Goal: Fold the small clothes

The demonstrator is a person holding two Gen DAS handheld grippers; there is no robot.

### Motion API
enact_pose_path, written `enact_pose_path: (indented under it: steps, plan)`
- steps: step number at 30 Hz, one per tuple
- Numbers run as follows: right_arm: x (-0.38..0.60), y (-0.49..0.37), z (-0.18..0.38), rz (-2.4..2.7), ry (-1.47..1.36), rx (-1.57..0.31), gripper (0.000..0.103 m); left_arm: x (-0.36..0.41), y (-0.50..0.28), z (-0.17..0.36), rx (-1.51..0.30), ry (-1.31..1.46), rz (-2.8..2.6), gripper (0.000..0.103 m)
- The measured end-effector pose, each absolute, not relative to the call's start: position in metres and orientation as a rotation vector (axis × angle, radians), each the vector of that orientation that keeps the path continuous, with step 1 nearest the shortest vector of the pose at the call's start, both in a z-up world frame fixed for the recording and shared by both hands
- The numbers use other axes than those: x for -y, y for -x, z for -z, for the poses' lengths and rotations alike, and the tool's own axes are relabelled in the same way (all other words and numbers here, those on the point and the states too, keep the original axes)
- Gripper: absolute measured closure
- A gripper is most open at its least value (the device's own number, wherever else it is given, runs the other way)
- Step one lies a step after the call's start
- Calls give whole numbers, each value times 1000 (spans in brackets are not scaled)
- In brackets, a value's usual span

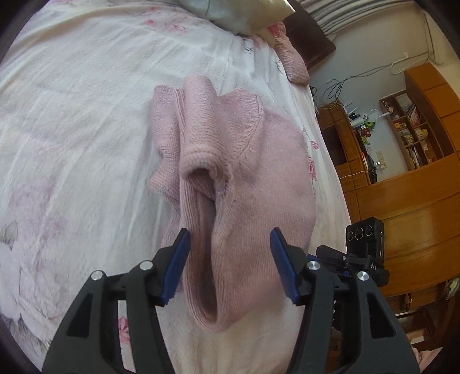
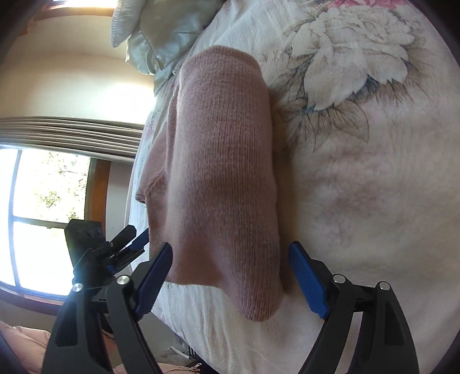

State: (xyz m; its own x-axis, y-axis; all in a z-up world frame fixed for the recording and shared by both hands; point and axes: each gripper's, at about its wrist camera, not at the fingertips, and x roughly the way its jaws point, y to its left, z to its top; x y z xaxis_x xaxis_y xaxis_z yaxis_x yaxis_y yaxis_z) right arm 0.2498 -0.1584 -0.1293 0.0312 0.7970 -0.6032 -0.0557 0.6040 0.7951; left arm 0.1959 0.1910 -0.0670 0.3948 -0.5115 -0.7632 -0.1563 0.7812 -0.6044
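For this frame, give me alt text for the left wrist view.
A pink knit sweater lies bunched on a white floral bedspread, with the open left gripper hovering over its near end. The right gripper and wooden shelving show at right.

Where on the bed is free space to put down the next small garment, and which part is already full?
Free: the wide stretch of floral bedspread left of the pink knitted garment, and the part with the big printed flower on its other side. Crowded: the head end, with the pale pillow and a pink cloth, and around both open grippers.
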Motion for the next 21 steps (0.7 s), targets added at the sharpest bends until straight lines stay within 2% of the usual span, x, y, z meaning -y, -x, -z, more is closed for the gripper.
enact_pose_path:
  steps: [2,3,7,9,15,19,21]
  plan:
    - [160,-244,136,-735,-710,-1405,44,-185,-193,73,-1193,638,217,47]
    - [160,-242,139,-730,-713,-1411,45,-185,-192,80,-1213,625,187,48]
    - [157,-234,144,-708,-641,-1431,65,-201,-184,106,-1273,586,80,50]
    - [157,-232,146,-691,-609,-1446,68,-203,-185,114,-1288,574,64,50]
    - [139,-232,143,-640,-444,-1491,65,-207,-187,120,-1311,555,28,45]
    - [130,-224,117,-610,-315,-1462,47,-203,-182,95,-1304,509,35,47]
    - [128,-219,100,-581,-272,-1429,39,-202,-178,81,-1305,494,36,41]
